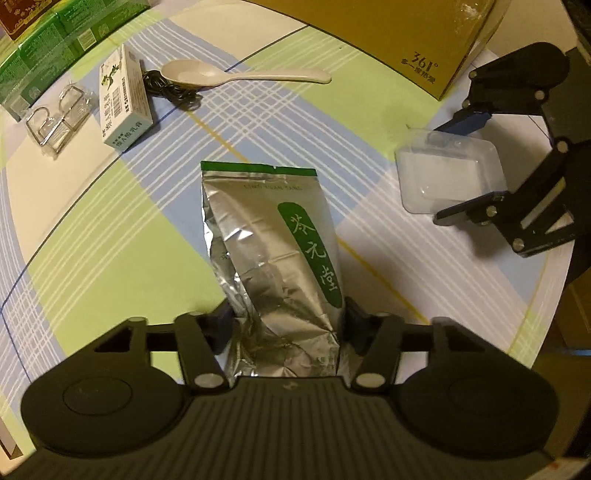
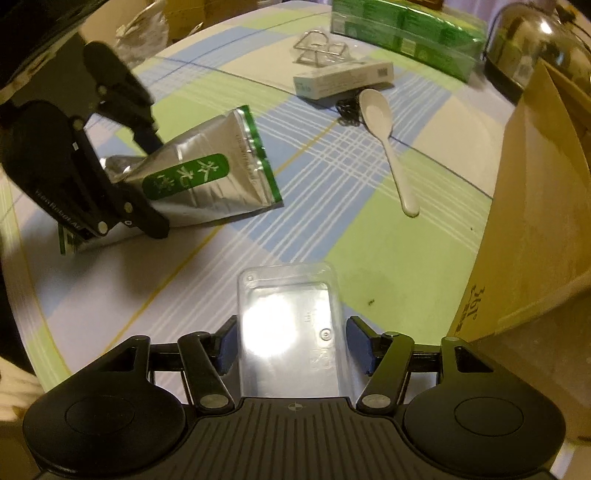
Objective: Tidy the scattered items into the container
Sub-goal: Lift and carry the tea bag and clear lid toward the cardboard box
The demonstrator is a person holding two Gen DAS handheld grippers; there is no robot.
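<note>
A silver tea pouch (image 1: 273,258) with a green label sits between the fingers of my left gripper (image 1: 288,325), which is shut on its crumpled lower part. The right wrist view shows the pouch (image 2: 207,177) tilted, far end raised off the cloth, in the left gripper (image 2: 153,184). My right gripper (image 2: 288,347) is shut on a clear plastic box (image 2: 291,325), pads at its long sides; the left wrist view shows that box (image 1: 450,173) low over the table in the right gripper (image 1: 439,173). The cardboard container (image 1: 406,37) printed "361°" stands close to the right (image 2: 535,221).
On the checked tablecloth (image 1: 110,221) beyond the pouch lie a white spoon (image 1: 236,75), a small white-and-green carton (image 1: 122,103), a black coiled cable (image 1: 170,90) and a clear wire-framed holder (image 1: 59,114). Green boxes (image 2: 406,33) and a metal kettle (image 2: 535,48) stand at the far edge.
</note>
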